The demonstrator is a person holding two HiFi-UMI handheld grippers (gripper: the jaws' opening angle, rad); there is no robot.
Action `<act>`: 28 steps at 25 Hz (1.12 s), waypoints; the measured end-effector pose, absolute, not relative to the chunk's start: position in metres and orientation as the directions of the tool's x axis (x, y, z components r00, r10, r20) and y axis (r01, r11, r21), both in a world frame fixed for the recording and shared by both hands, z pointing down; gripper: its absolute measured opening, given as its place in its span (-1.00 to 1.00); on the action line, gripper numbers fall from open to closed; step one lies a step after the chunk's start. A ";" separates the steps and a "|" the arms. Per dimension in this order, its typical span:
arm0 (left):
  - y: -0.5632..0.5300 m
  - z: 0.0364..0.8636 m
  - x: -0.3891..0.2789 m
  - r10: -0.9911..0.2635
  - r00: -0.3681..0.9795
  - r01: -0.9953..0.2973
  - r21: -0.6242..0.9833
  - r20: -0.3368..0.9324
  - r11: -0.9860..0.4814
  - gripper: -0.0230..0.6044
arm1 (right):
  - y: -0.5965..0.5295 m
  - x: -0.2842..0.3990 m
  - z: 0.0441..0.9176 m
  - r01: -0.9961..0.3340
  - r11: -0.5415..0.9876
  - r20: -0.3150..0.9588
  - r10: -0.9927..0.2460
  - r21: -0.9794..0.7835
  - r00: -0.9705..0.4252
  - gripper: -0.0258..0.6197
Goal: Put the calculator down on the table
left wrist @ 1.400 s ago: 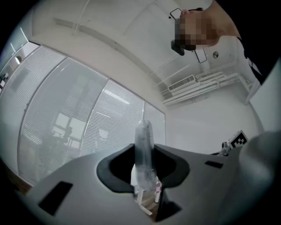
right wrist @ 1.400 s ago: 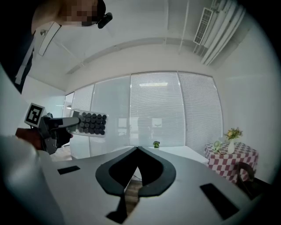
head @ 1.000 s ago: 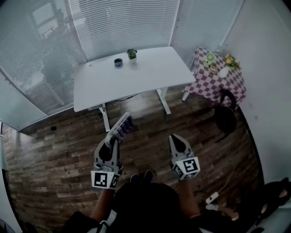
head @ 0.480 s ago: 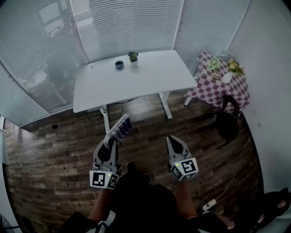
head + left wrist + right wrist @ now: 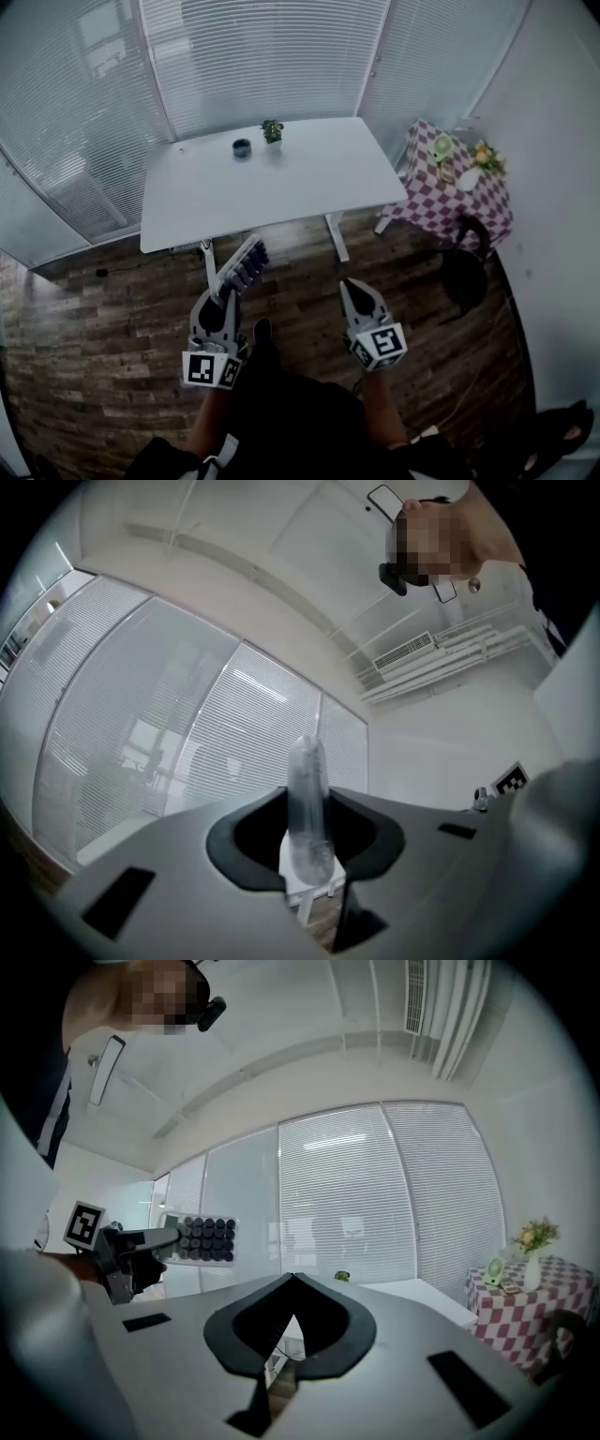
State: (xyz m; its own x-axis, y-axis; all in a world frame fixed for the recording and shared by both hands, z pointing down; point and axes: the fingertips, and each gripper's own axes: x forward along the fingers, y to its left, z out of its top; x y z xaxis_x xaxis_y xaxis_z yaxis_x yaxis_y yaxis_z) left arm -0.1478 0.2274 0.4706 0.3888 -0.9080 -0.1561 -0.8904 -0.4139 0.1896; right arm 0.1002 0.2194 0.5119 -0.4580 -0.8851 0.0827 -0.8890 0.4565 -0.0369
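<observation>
The calculator [image 5: 247, 263], pale with rows of dark keys, sticks out forward from my left gripper [image 5: 228, 290], which is shut on its near end. It hangs over the wooden floor, just short of the white table's [image 5: 309, 183] front edge. In the left gripper view the calculator [image 5: 307, 803] shows edge-on, clamped between the jaws. My right gripper [image 5: 352, 285] is beside it to the right, shut and empty, its tips meeting [image 5: 293, 1280]. The right gripper view shows the calculator [image 5: 202, 1239] side-on at the left, above floor level.
On the table's far side stand a small dark cup [image 5: 242, 148] and a little potted plant [image 5: 272, 130]. A checked-cloth side table [image 5: 448, 192] with flowers and a black chair [image 5: 463, 275] stand at the right. Blinds cover the windows behind. A foot [image 5: 262, 331] shows between the grippers.
The person has stepped toward the white table; it now lies nearer to both grippers. The left gripper still holds the calculator and the right stays shut.
</observation>
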 end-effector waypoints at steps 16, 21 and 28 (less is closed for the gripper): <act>0.085 0.464 -0.168 -0.896 0.425 -0.869 0.217 -0.132 -0.444 -0.61 | 0.075 0.080 0.510 -0.912 0.399 0.072 -0.911 -0.092 -0.405 -0.90; 0.042 0.466 -0.182 -0.886 0.448 -0.857 0.226 -0.118 -0.464 -0.61 | 0.033 0.068 0.505 -0.913 0.391 0.050 -0.916 -0.118 -0.398 -0.90; -0.007 0.471 -0.200 -0.874 0.471 -0.840 0.243 -0.119 -0.485 -0.61 | -0.003 0.051 0.507 -0.926 0.373 0.043 -0.926 -0.061 -0.375 -0.90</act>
State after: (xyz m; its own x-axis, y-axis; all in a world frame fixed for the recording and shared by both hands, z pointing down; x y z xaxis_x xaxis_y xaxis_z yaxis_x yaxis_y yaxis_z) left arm -0.2004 -0.0075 0.4713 0.4705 -0.8743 -0.1195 -0.8400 -0.4852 0.2430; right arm 0.0512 -0.0026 0.5072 -0.3753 -0.9259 0.0431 -0.9260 0.3725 -0.0610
